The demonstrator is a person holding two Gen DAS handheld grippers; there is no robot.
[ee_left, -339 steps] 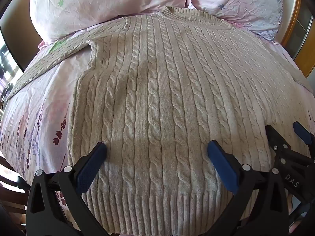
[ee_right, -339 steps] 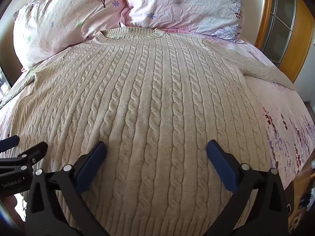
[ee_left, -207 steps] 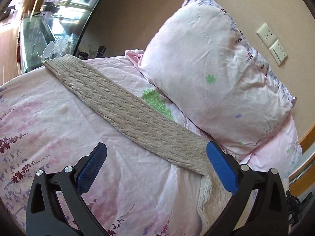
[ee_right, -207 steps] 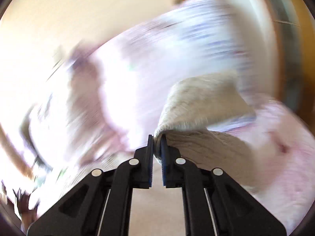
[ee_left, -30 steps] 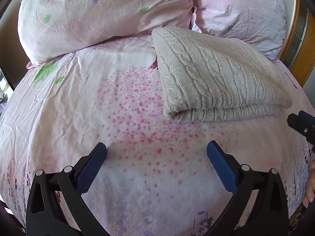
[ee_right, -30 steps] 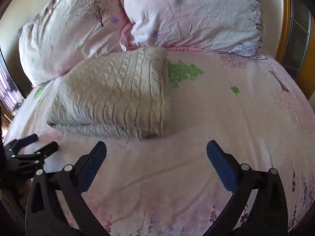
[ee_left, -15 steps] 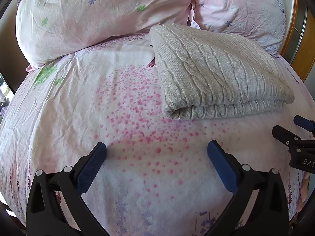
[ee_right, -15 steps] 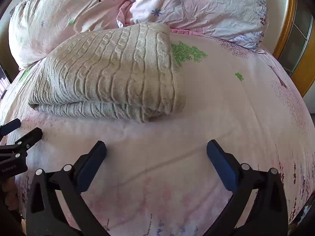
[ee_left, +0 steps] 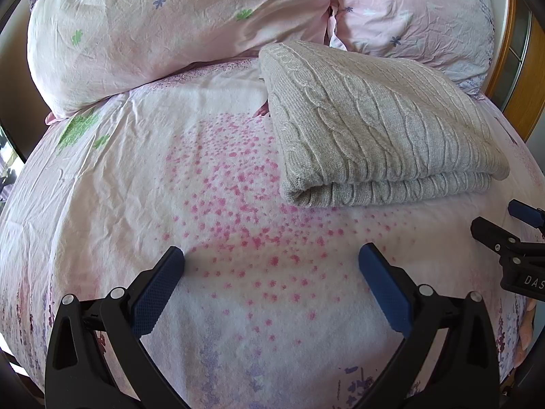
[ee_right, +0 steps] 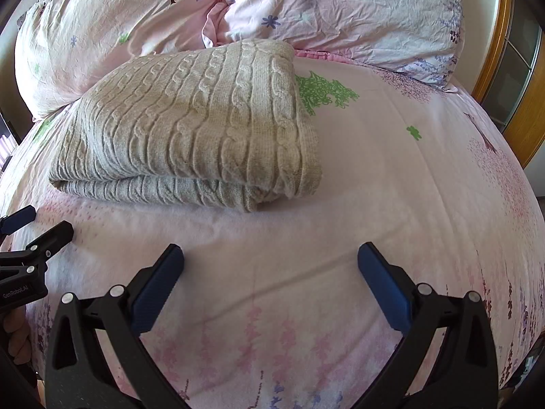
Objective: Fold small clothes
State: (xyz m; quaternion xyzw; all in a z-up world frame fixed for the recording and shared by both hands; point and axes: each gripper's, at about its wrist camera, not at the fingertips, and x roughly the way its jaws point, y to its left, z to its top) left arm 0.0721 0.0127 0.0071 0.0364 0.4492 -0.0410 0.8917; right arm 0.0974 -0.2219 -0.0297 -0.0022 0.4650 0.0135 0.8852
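A beige cable-knit sweater (ee_left: 374,126) lies folded into a thick rectangle on the pink bedsheet (ee_left: 170,187), its far end near the pillows. It also shows in the right wrist view (ee_right: 190,126). My left gripper (ee_left: 270,266) is open and empty, hovering over the sheet in front and to the left of the sweater. My right gripper (ee_right: 270,266) is open and empty, in front and to the right of it. Each gripper appears at the edge of the other's view: the right gripper (ee_left: 504,228) and the left gripper (ee_right: 37,228).
Two pink floral pillows (ee_left: 177,24) (ee_left: 419,10) lean at the head of the bed behind the sweater. A wooden frame with glass panels (ee_right: 511,61) stands along the right side. The bedsheet (ee_right: 391,177) spreads right of the sweater.
Both grippers have edged slightly closer to the folded sweater over the last second. The sweater lies still, and both grippers stay open.
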